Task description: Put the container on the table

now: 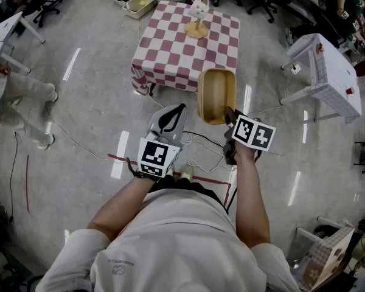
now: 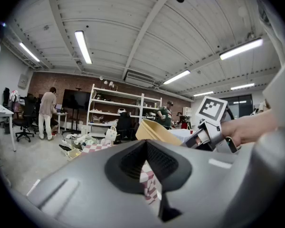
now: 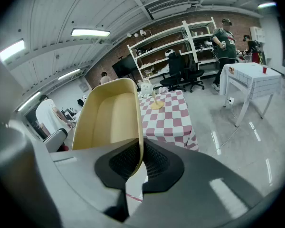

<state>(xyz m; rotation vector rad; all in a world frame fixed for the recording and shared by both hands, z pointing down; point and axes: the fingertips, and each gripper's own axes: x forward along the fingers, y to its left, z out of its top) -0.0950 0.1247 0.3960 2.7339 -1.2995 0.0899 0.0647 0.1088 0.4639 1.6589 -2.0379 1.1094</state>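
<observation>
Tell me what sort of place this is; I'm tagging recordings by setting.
Likely a shared lab or workshop office: white storage shelves against a brick wall, rolling office chairs, and cables across a concrete floor.

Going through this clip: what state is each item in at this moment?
container: in the air, tipped on edge, not on the table.
right gripper: shut on the container's wall.
left gripper: shut, holding nothing.
checkered table: container not yet on it.
white pot: upright at the table's far side.
</observation>
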